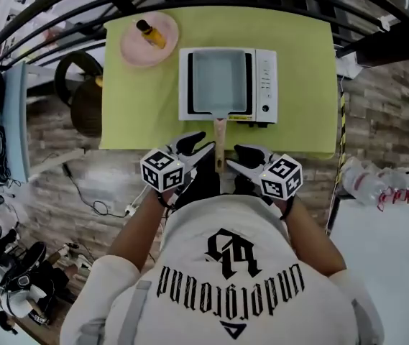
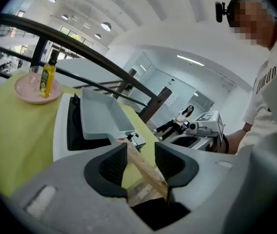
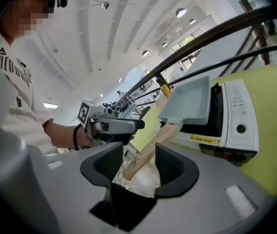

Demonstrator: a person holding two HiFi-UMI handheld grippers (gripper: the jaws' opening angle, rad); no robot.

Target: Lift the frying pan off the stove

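Closest to the person, the left tongs [image 1: 198,149] and the right tongs [image 1: 239,158] angle in toward each other from either side of the wooden handle [image 1: 220,144]. The handle juts out past the near edge of the table [image 1: 297,63], and that overhang leaves open air around it for the jaws to come in.

In the left gripper view, the left tongs [image 2: 140,146] have their jaws spread. The handle [image 2: 143,166] runs slantwise through the gap, close to the right-hand jaw, though contact there cannot be made out. Nothing is clamped.

In the right gripper view, the right tongs [image 3: 140,147] are likewise parted. The rounded end of the handle [image 3: 148,153] sits between the jaws with space on both sides. Flanking the one handle from two sides looks meant to share the weight and keep the pan from rolling once it is raised.

Farther on, the frying pan [image 1: 218,83] sits flat on the stove [image 1: 265,85], so the lift has not begun. The pan is shallow, grey and rectangular and looks empty. The stove is a white countertop unit with its controls down its right side. A sensible next move would be to close both pairs on the wood, then raise it level.

At the far left corner of the table, a pink plate [image 1: 131,49] carries a small yellow bottle [image 1: 150,33]. Both stand well apart from the stove and clear of any upward path.
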